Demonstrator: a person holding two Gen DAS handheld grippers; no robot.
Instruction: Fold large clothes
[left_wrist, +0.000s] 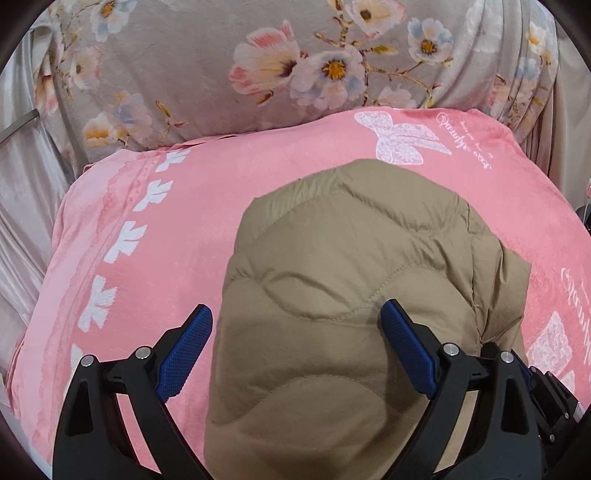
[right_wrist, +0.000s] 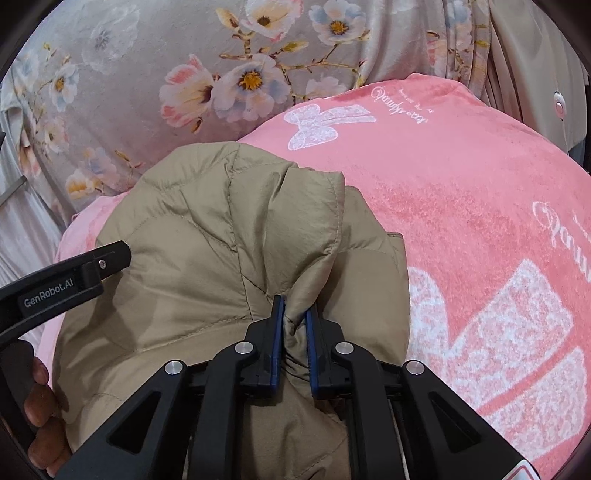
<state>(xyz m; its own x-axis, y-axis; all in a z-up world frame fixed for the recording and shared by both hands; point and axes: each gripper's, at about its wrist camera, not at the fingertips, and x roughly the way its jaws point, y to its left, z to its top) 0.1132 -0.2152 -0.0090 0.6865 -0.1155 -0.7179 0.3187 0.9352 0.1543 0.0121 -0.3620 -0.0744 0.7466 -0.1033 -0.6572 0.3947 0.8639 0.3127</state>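
Note:
A tan quilted puffer jacket (left_wrist: 332, 277) lies bunched on a pink blanket (left_wrist: 147, 221); it also shows in the right wrist view (right_wrist: 207, 236). My left gripper (left_wrist: 297, 317) is open, its blue pads spread wide over the jacket's left part, one pad off its edge above the blanket. My right gripper (right_wrist: 295, 314) is shut on a pinched fold of the jacket near its right edge. The left gripper's black body (right_wrist: 55, 284) shows at the left of the right wrist view, held by a hand.
The pink blanket (right_wrist: 480, 221) with white bow prints covers the bed. A grey floral cushion or sheet (left_wrist: 221, 66) rises behind it. Pale curtain-like fabric (left_wrist: 22, 192) hangs at the far left.

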